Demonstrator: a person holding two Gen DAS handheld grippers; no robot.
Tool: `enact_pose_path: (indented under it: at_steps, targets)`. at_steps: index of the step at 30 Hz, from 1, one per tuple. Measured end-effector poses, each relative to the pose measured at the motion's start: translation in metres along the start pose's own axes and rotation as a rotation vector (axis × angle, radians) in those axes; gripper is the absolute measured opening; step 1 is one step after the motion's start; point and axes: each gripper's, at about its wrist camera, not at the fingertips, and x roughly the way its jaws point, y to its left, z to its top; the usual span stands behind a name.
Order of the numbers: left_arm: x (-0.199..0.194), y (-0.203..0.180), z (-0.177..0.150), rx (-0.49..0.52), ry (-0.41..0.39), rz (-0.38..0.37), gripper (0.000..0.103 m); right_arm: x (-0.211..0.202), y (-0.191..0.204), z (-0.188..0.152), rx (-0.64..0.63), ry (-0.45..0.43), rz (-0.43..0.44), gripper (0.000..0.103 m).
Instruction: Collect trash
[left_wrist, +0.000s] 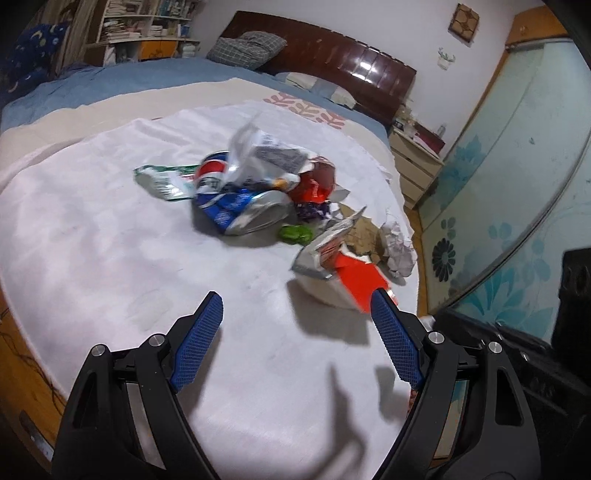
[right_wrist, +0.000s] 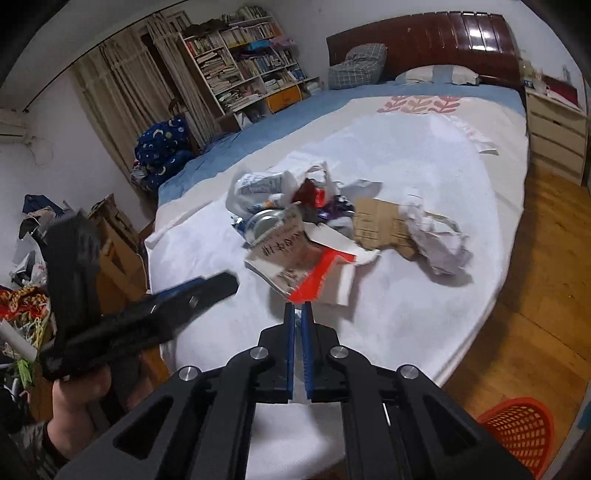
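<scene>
A pile of trash lies on the white sheet of the bed (left_wrist: 92, 240): snack wrappers (left_wrist: 236, 199), a clear plastic bag (right_wrist: 258, 184), a piece of cardboard (right_wrist: 384, 221), crumpled paper (right_wrist: 439, 243) and a torn red-and-white package (right_wrist: 310, 266). My right gripper (right_wrist: 298, 306) is shut on the near corner of the red-and-white package, which also shows in the left wrist view (left_wrist: 354, 280). My left gripper (left_wrist: 295, 299) is open and empty above the sheet, just left of that package; it also shows in the right wrist view (right_wrist: 147, 310).
An orange mesh basket (right_wrist: 517, 428) stands on the wooden floor (right_wrist: 535, 295) at the bed's near right. A nightstand (right_wrist: 554, 125), a headboard and pillows are at the far end. A bookshelf (right_wrist: 243, 62) and clutter are on the left.
</scene>
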Motion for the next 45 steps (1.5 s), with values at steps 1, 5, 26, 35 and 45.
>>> enact_pose_path:
  at_steps: [1, 5, 26, 35, 45]
  targets:
    - [0.006, -0.004, 0.002, 0.011, 0.006, 0.001, 0.085, -0.004, -0.005, -0.002, 0.007, -0.004, -0.004, 0.006]
    - [0.03, -0.013, 0.01, 0.002, 0.032, 0.025, 0.086, -0.013, -0.022, -0.009, 0.028, 0.006, -0.02, 0.006]
    - [-0.05, -0.006, -0.019, -0.116, -0.066, 0.054, 0.017, -0.051, -0.025, -0.017, 0.01, -0.035, -0.073, 0.006]
    - [-0.124, -0.084, -0.013, 0.027, -0.309, 0.028, 0.017, -0.168, -0.015, -0.033, -0.042, -0.22, -0.225, 0.006]
    - [-0.065, -0.235, -0.052, 0.318, -0.206, -0.259, 0.017, -0.265, -0.114, -0.098, 0.147, -0.233, -0.535, 0.006]
